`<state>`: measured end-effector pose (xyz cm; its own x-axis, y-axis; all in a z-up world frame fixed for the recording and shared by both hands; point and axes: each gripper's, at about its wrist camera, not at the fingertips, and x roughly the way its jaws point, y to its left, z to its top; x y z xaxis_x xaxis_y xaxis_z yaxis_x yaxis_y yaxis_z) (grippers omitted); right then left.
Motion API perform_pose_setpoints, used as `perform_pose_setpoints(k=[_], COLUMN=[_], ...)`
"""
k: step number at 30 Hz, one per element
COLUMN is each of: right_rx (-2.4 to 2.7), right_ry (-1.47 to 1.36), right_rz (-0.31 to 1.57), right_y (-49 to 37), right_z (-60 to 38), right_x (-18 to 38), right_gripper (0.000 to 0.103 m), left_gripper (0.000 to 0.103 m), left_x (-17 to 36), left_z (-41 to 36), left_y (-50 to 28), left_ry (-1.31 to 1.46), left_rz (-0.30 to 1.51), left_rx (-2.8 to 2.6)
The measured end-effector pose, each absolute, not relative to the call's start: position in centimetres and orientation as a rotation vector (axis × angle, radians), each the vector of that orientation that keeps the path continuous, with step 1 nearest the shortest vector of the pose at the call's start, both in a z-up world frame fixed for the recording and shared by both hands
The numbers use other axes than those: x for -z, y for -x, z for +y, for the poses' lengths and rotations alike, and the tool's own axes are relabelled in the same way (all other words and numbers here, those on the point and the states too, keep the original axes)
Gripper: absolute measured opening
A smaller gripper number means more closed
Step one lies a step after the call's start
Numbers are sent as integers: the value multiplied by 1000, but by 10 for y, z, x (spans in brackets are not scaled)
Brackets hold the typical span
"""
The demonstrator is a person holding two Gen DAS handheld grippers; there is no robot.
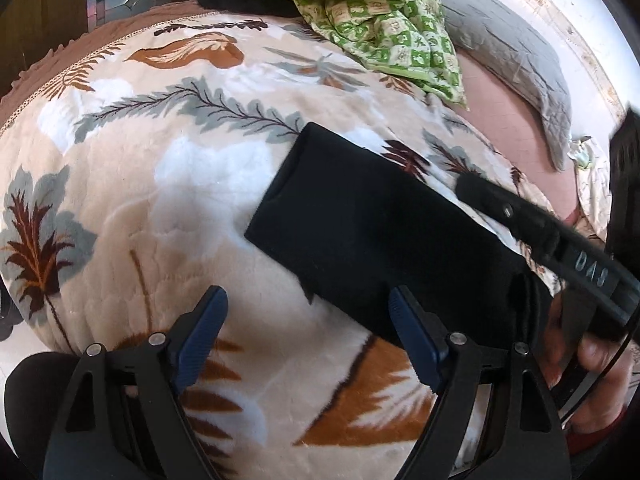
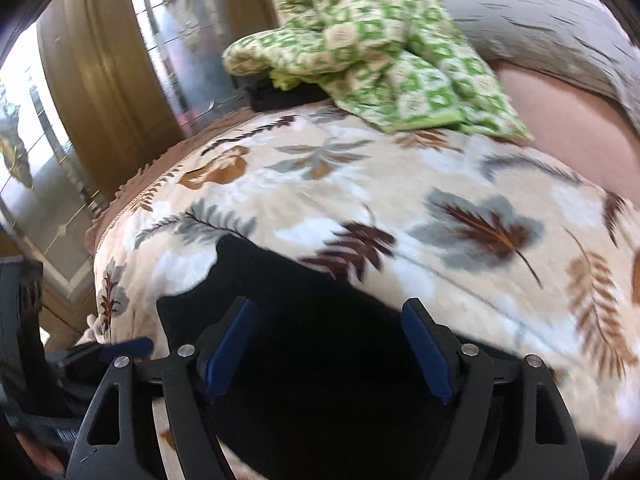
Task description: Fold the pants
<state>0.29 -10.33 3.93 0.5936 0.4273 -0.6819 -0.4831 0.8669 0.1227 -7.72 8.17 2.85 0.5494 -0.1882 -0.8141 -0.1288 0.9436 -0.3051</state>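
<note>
Fingers (image 1: 218,312) of both your grippers gape empty over the seemingly folded black pants (image 1: 360,232), so next smooth or set them aside.

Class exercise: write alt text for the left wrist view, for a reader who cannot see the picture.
Folded black pants lie on a leaf-patterned blanket covering a bed, seen from just behind the open left gripper, which holds nothing. The right gripper reaches in from the right over the pants. A crumpled green checked cloth and a grey pillow sit farther back.
</note>
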Motion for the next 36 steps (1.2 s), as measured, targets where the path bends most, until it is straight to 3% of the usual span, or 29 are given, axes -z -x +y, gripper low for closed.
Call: perform_pose_setpoints(k=[5, 9, 12, 13, 14, 15, 16, 17, 18, 19, 22, 26, 27, 28, 31, 36], right_rx=[-634, -688, -724, -735, -742, -744, -752, -770, -780, -783, -803, -795, -777, -716, -521, -467], right_ry=[123, 152, 131, 110, 94, 79, 51, 11, -22, -42, -114, -205, -238, -291, -470, -751], right_rz=[800, 839, 886, 914, 927, 931, 922, 917, 912, 898, 833, 714, 692, 658, 599, 620], right_y=[-27, -45, -56, -59, -61, -61, -60, -59, -57, -55, -45, -19, -12, 1, 36, 79], right_z=[-66, -41, -31, -29, -28, -29, -32, -36, -41, -46, -70, -124, -141, -169, -246, -317], right_x=[-32, -21, -6, 2, 6, 10, 11, 9, 5, 0, -27, -68, -76, -85, -91, -68], right_gripper=[82, 82, 82, 78, 56, 45, 39, 27, 24, 21, 18, 18, 19, 29, 87, 93], left_gripper=[88, 102, 103, 103, 103, 103, 86, 68, 36, 28, 19, 15, 14, 14, 13, 12], left_x=[-24, -20, -19, -19, -19, -20, -21, -23, -24, -26, -45, -96, -103, -109, -111, -80], left_z=[83, 80, 78, 78, 79, 81, 82, 83, 82, 79, 71, 33, 22, 12, -34, -93], left_y=[69, 67, 65, 65, 63, 62, 63, 62, 60, 58, 67, 94, 99, 104, 119, 125], left_ry=[362, 357, 357, 361, 373, 395, 416, 439, 442, 428, 393, 275, 254, 235, 123, 30], left_rz=[975, 943, 925, 921, 917, 907, 894, 881, 897, 912, 840, 693, 676, 664, 651, 743], left_rx=[29, 59, 62, 61, 63, 75, 95, 119, 145, 167, 198, 332, 364, 401, 487, 573])
